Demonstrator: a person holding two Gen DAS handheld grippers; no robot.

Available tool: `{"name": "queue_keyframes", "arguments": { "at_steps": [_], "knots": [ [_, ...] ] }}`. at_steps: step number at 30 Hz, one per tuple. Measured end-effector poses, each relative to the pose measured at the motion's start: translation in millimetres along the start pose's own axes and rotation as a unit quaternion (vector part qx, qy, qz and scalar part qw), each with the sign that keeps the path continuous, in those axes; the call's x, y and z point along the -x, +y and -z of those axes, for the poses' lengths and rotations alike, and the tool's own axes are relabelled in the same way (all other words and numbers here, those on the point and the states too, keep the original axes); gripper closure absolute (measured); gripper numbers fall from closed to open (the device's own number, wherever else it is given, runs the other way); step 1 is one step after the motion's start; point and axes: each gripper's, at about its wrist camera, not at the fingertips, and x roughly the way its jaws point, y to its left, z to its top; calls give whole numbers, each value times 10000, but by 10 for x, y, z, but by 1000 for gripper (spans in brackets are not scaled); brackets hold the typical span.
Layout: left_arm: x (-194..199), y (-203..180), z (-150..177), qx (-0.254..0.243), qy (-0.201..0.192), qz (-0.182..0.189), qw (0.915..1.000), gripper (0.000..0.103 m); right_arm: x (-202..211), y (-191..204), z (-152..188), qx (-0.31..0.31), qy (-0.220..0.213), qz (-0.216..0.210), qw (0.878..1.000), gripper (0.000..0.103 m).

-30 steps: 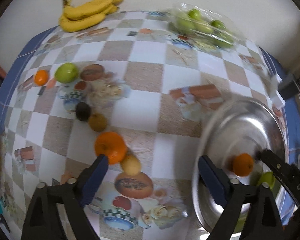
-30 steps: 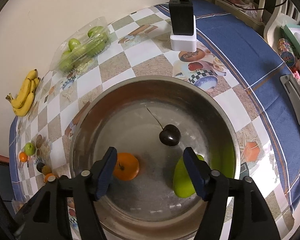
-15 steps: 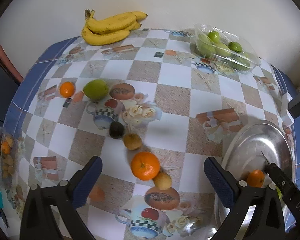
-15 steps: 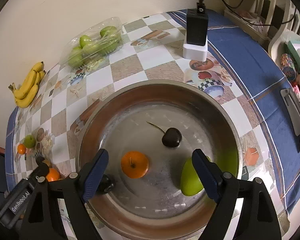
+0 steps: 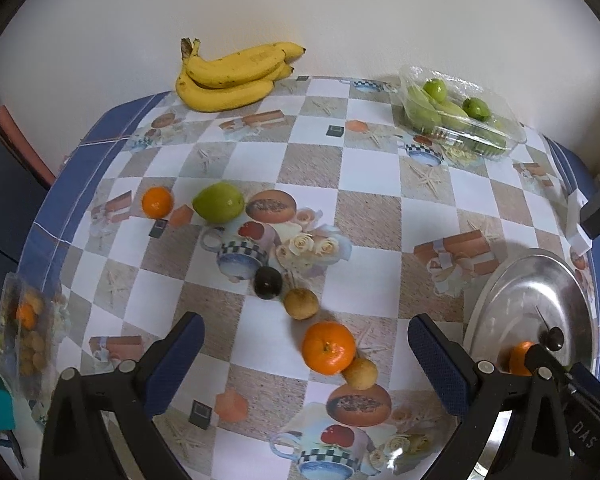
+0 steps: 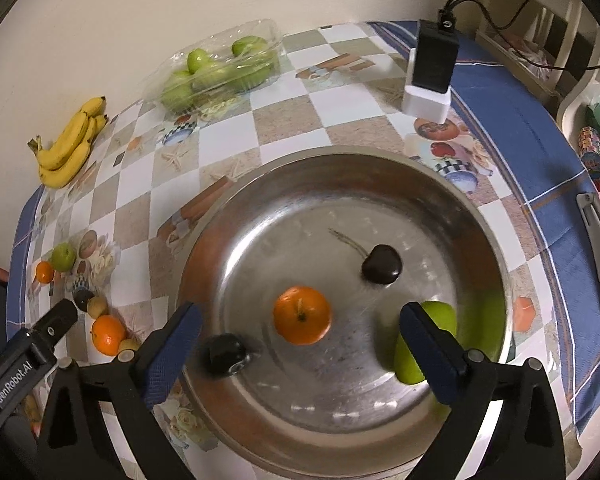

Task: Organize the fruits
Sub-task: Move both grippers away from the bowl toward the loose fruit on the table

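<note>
My right gripper is open above the steel bowl. The bowl holds an orange, a dark cherry, a green apple and a blurred dark fruit near its left wall. My left gripper is open above loose fruit on the checkered tablecloth: an orange, two small brown fruits, a dark fruit, a green apple and a small orange. The bowl lies to its right.
Bananas and a clear box of green fruit lie at the back by the wall. A black charger on a white block stands behind the bowl. A clear pack of small fruit sits at the table's left edge.
Both grippers have risen and opened wider. A dark fruit has appeared in the bowl, at its left wall. The left view has swung left, from the bowl toward the loose fruit.
</note>
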Motion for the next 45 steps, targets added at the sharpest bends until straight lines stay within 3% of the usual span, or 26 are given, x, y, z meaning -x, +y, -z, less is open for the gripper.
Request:
{"name": "queue_keyframes", "arguments": {
  "at_steps": [7,27,45],
  "knots": [
    [30,160,-38,-4,-69,-84,9999,0,11,220,42,425,1,159,9990,4],
    [-27,1247,-81,927,-43,-378,9950,0,-22,1077,247,1195,18,-411,9920,4],
    [-444,1027,30,611,532,-49,9967,0,-305,1440,414,1782,242,-425,9828,4]
  ]
}}
